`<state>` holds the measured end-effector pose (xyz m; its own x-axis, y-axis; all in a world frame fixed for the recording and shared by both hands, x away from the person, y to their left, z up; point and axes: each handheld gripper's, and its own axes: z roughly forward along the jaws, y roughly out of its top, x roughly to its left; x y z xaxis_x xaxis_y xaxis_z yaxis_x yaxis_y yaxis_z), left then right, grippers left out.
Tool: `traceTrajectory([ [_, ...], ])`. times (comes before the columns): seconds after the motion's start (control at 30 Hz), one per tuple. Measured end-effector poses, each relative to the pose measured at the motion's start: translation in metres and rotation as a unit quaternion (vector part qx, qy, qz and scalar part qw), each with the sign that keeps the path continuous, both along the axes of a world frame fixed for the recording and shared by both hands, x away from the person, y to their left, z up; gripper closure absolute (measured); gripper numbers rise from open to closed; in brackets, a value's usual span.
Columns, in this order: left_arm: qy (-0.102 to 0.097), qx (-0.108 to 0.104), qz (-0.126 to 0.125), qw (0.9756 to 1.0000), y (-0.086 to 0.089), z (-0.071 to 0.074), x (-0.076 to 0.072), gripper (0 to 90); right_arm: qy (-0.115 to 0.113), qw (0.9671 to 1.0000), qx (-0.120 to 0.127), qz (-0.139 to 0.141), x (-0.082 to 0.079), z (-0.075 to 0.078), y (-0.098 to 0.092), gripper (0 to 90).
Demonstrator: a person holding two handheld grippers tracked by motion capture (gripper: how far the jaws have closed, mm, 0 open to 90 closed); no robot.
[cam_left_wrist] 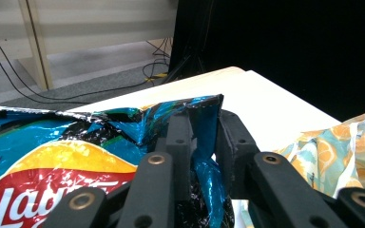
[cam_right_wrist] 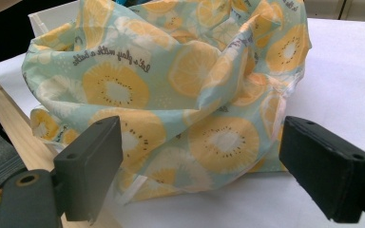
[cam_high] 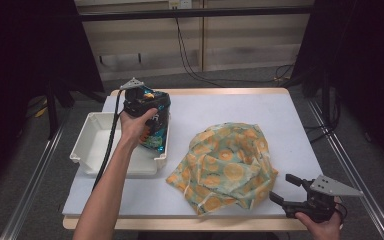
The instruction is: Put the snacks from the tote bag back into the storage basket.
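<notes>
Lay's crisp bag (cam_left_wrist: 52,156), blue with a yellow and red logo, stands upright over the right end of the white plastic tray (cam_high: 92,145) at the left of the desk (cam_high: 220,107). The left gripper (cam_high: 142,102) has the bag's crumpled top corner between its jaws, which sit close on either side of the foil; whether the pads press on it I cannot tell. The person's left hand (cam_high: 135,125) holds that gripper above the tray. A fabric bag (cam_high: 227,165) printed with orange slices on pale green lies in a loose heap at the right of the desk, well apart from the tray. The right gripper (cam_high: 292,192) rests at the desk's near right corner, just beside the fabric, its jaws wide apart with nothing in them.
</notes>
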<state>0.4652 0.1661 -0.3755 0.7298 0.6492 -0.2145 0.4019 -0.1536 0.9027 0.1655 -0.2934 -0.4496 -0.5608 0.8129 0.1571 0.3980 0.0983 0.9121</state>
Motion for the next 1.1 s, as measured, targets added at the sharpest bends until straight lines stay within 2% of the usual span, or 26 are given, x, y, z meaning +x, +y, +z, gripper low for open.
traceTrajectory([
  [0.23, 0.005, 0.003, -0.004, 1.0000, 0.001, -0.002, 0.000, 66.7, 0.002, 1.0000, 0.000, 0.000, 0.000, 0.000, 0.000, 14.2],
  [0.4, 0.007, -0.004, -0.005, 1.0000, 0.000, -0.001, -0.001, 53.0, 0.004, 1.0000, -0.002, 0.002, 0.000, -0.001, 0.001, 13.8],
  [0.47, 0.005, 0.002, 0.002, 1.0000, 0.001, 0.001, -0.002, 45.6, 0.005, 1.0000, -0.002, 0.003, 0.000, -0.001, 0.001, 13.8],
  [0.57, 0.004, 0.003, 0.004, 1.0000, 0.005, 0.003, -0.003, 40.7, 0.004, 1.0000, -0.001, 0.003, 0.000, -0.001, 0.002, 13.8],
  [0.67, 0.002, 0.000, 0.009, 1.0000, 0.009, 0.004, -0.005, 39.0, 0.005, 1.0000, -0.002, 0.003, 0.000, -0.001, 0.002, 13.8],
  [0.87, 0.004, 0.010, 0.014, 0.9998, 0.016, 0.002, -0.003, 37.2, 0.005, 1.0000, -0.001, 0.003, 0.001, -0.001, 0.002, 13.8],
  [1.1, 0.006, 0.026, 0.006, 0.9996, 0.016, -0.001, -0.001, 37.7, 0.005, 1.0000, -0.002, 0.005, 0.001, -0.002, 0.002, 13.8],
])
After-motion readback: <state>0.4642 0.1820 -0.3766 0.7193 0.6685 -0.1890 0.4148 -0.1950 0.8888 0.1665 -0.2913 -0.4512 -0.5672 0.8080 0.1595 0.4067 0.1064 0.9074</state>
